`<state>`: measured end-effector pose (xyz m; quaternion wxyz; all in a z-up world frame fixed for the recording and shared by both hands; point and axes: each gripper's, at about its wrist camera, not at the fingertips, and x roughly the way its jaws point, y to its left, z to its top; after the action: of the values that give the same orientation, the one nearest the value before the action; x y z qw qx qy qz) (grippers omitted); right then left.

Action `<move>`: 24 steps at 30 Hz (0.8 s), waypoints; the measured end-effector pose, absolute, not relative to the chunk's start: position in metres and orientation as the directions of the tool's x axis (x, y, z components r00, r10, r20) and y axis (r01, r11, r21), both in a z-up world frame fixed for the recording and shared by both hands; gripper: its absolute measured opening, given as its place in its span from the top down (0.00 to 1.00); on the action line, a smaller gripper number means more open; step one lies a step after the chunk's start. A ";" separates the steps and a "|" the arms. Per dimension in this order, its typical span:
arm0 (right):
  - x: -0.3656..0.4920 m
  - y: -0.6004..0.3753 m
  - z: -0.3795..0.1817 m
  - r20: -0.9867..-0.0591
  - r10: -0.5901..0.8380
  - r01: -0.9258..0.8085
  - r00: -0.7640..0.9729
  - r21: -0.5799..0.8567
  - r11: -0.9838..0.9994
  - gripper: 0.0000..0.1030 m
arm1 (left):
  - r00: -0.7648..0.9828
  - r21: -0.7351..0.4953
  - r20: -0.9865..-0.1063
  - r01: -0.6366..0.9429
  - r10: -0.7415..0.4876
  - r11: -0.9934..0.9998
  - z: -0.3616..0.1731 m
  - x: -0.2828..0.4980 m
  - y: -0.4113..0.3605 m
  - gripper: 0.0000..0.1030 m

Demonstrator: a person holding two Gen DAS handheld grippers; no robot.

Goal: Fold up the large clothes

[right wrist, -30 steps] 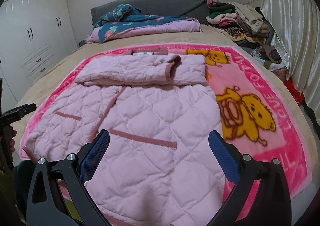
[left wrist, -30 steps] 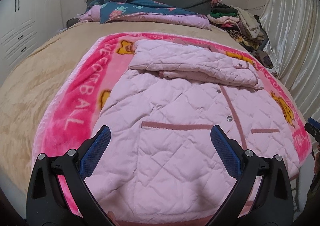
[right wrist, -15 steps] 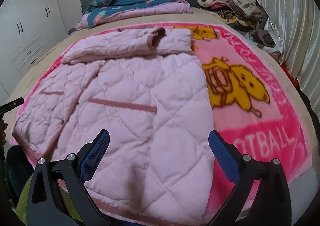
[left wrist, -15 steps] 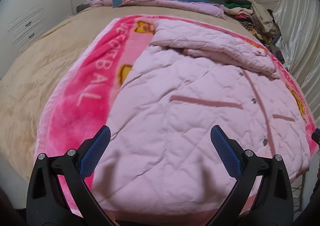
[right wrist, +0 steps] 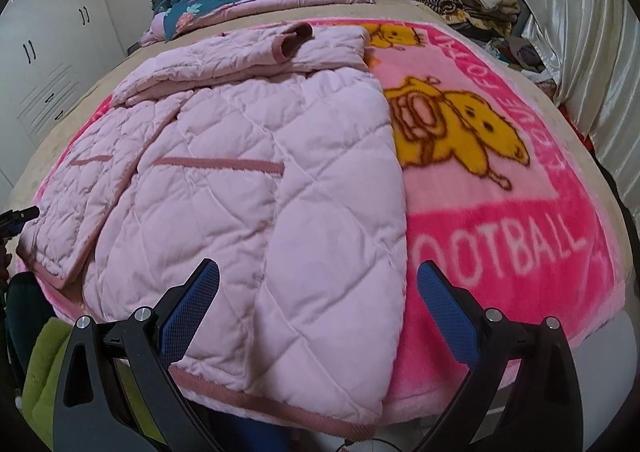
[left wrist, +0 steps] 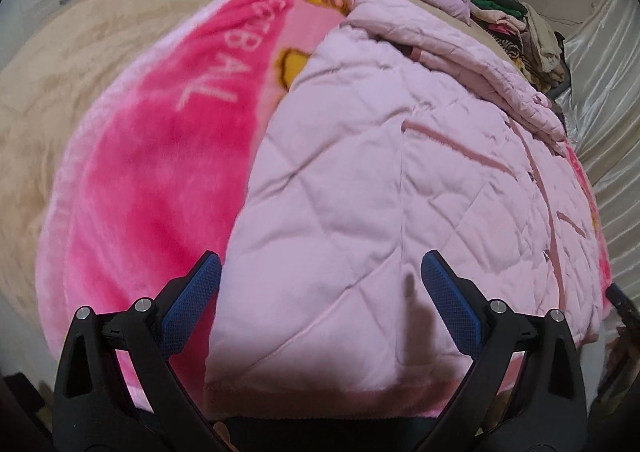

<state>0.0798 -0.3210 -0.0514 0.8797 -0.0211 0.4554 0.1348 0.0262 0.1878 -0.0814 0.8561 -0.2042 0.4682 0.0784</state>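
The left tool [left wrist: 320, 300] hangs with its jaws spread wide and empty, over the hem corner of the quilted pink jacket [left wrist: 380, 191]. The jacket lies flat on a pink football blanket [left wrist: 152, 171] spread on the bed [left wrist: 60, 83], its sleeves folded across the chest. Its long axis runs from the hem at the near bed edge to the collar at the far side. It looks padded, soft and light, likely to bend in bulky folds; the trimmed hem corners seem the best places to pinch. The right tool [right wrist: 318, 302] is likewise spread and empty, above the opposite hem corner.
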 end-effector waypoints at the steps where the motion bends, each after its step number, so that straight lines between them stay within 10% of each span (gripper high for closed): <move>1: 0.078 -0.324 -0.054 -0.811 0.217 -0.253 0.543 0.089 0.963 0.04 | 0.555 -0.303 -0.828 -0.324 -0.080 0.896 -0.083 0.024 0.190 0.09; 20: 0.054 -0.337 -0.100 -0.842 0.389 -0.247 0.373 0.314 0.917 0.04 | 0.525 -0.394 -0.824 -0.260 -0.214 0.881 -0.095 0.020 0.192 0.09; 24: 0.049 -0.336 -0.104 -0.829 0.419 -0.246 0.371 0.347 0.905 0.18 | 0.519 -0.381 -0.829 -0.254 -0.207 0.889 -0.094 0.021 0.189 0.09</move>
<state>0.0487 -0.3355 -0.1042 0.8240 0.0825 0.5231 0.2016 0.0207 0.1887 -0.0941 0.8391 -0.2350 0.4904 0.0139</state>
